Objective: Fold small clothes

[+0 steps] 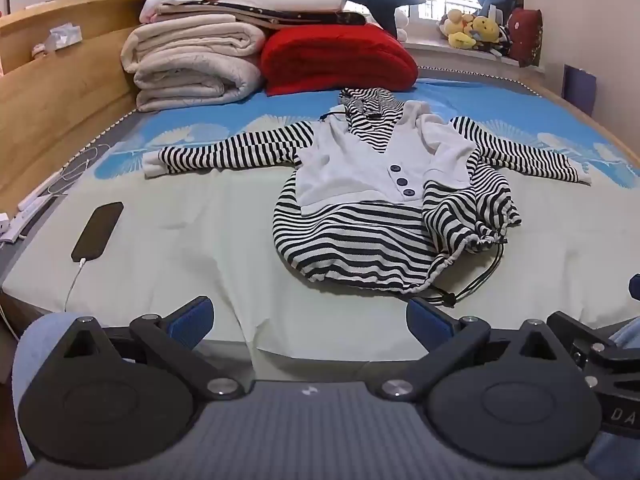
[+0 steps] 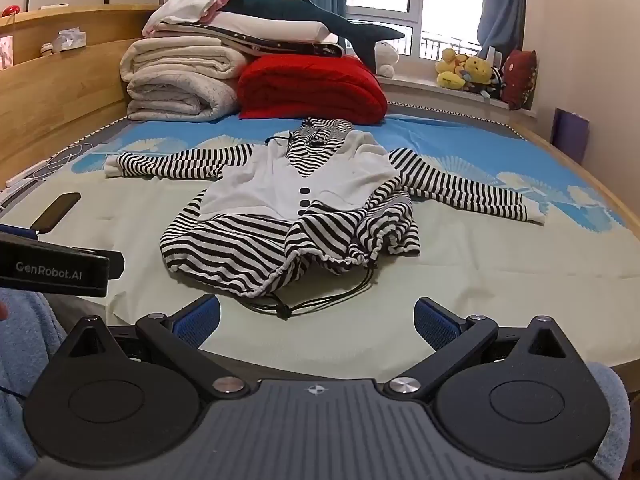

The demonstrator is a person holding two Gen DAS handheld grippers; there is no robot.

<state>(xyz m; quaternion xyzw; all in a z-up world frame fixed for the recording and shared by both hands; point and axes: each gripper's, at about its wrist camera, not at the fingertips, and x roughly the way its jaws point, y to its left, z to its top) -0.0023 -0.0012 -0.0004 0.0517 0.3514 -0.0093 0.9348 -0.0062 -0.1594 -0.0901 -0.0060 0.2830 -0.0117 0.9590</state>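
Note:
A small black-and-white striped hooded top [image 1: 360, 184] with a white buttoned front lies face up on the bed, both sleeves spread out; its right lower hem is bunched and folded over, with a black drawstring trailing toward me. It also shows in the right wrist view [image 2: 296, 208]. My left gripper [image 1: 310, 318] is open and empty, held back from the garment near the bed's front edge. My right gripper [image 2: 316, 320] is open and empty, just short of the drawstring toggle [image 2: 284, 312]. The left gripper's body [image 2: 52, 268] shows at the left of the right wrist view.
A phone [image 1: 98, 232] on a charging cable lies on the bed at left. Folded white quilts [image 1: 192, 64] and a red blanket [image 1: 336, 60] are stacked at the headboard end, with a plush shark on top. Plush toys [image 1: 472, 28] sit on the windowsill. A wooden bed frame [image 1: 52, 108] runs along the left.

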